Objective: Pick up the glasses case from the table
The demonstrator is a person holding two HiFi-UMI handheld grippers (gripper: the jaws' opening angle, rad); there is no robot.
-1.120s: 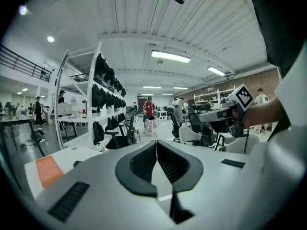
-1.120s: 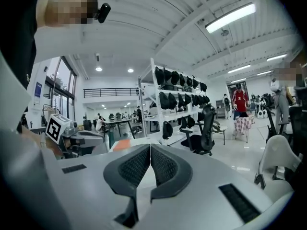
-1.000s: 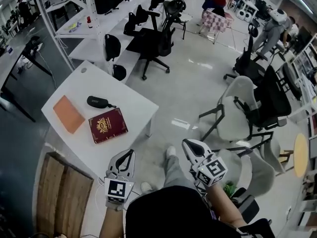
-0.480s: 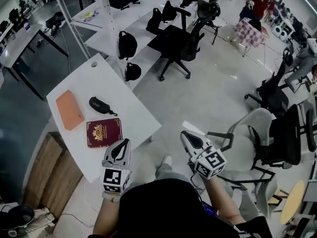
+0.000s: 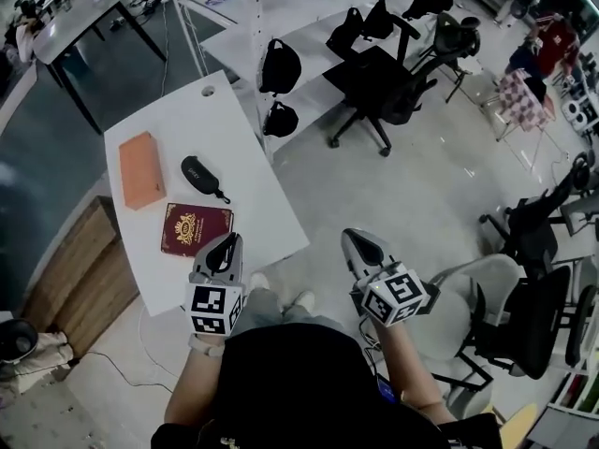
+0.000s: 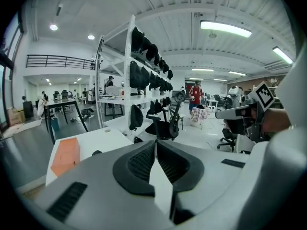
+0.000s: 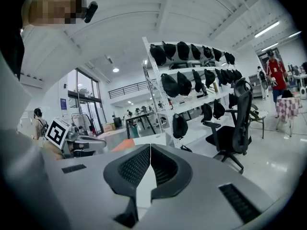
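Note:
The black glasses case [image 5: 200, 174] lies on the white table [image 5: 267, 215], between an orange box [image 5: 140, 169] and a dark red book [image 5: 195, 229]. My left gripper [image 5: 227, 241] hangs over the table's near edge, just right of the book, a short way short of the case. Its jaws are shut with nothing between them. In the left gripper view only a dark end of the case [image 6: 97, 153] shows over the gripper's body, beside the orange box [image 6: 65, 155]. My right gripper [image 5: 355, 238] is off the table, above the floor, and is shut and empty too.
White shelving with black bags [image 5: 280, 66] stands behind the table. A black office chair [image 5: 382, 79] is on the floor to the right, with more chairs [image 5: 524, 297] at the far right. A wooden cabinet [image 5: 70, 265] sits left of the table. The person's feet [image 5: 281, 297] are beside the table's corner.
Both grippers have come closer to the table. The left one, formerly off the table's near corner, now reaches over its edge beside the red book. Both stay shut.

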